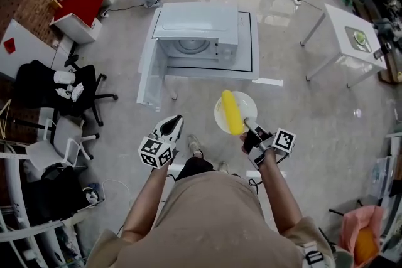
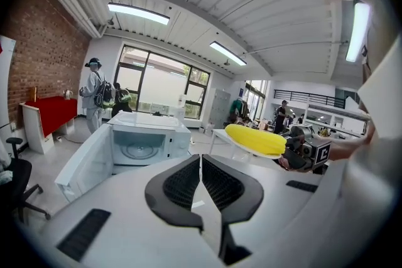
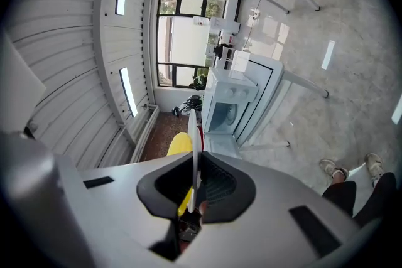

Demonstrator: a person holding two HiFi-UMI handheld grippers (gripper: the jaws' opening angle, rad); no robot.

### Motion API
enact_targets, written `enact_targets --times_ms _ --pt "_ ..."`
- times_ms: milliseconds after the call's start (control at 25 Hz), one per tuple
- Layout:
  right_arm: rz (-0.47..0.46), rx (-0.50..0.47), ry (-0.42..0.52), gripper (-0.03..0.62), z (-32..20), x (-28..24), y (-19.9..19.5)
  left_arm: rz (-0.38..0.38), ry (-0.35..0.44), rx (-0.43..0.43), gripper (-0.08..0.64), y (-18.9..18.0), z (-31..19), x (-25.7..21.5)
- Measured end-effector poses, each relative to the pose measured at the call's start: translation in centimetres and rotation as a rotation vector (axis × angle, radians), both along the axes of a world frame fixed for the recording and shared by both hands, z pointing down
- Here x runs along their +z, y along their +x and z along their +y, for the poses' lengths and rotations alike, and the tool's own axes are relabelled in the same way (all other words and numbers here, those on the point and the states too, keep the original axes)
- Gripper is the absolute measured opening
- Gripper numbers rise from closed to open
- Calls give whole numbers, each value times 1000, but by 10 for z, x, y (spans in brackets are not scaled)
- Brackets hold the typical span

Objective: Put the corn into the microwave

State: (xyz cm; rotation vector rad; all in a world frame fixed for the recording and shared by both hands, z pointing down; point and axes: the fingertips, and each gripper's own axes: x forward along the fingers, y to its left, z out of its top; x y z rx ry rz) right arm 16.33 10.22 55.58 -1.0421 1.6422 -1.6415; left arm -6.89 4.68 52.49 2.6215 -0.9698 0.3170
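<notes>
Short of the open microwave (image 1: 196,31), the corn (image 1: 232,111) lies loose on a white plate (image 1: 246,102) that our right hand-held gripper (image 1: 250,127) pinches by the rim. Our left hand-held gripper (image 1: 171,127) is closed and empty. One tilt of the plate could roll the corn off before it reaches the microwave.

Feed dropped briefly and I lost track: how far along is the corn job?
Done: microwave door stands open; corn lies on a plate. In hand: right gripper shut on the plate's rim, short of the microwave; left gripper empty. Left: set corn inside.
</notes>
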Motion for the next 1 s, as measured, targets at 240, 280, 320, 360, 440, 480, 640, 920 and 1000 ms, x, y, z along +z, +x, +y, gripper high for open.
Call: enact_targets --times_ms 240,280,320,360,440,480,640,920,1000 --pt "-8 23 -23 25 -49 5 -31 10 30 24 6 -19 -54 -12" --pt "-7 24 -26 26 -57 8 -37 11 28 24 6 -24 -62 -11" --pt "-5 25 -28 26 -66 9 -43 10 26 23 6 -30 -70 -9" --pt "-4 26 -31 25 -74 11 -48 10 26 21 6 -35 -79 -8" --pt "3 28 -36 25 -89 14 -57 12 29 16 6 -44 -95 -8" --pt "9 29 -38 25 -96 16 -61 13 32 15 6 -48 -102 -9" --pt "1 50 -51 26 -126 23 -76 11 31 33 6 -60 -133 -8" --pt "15 80 -75 26 -175 47 -99 -3 -2 113 5 -62 -176 -3" --pt "25 83 -75 26 -188 54 -104 -13 0 145 5 -58 -185 -3"
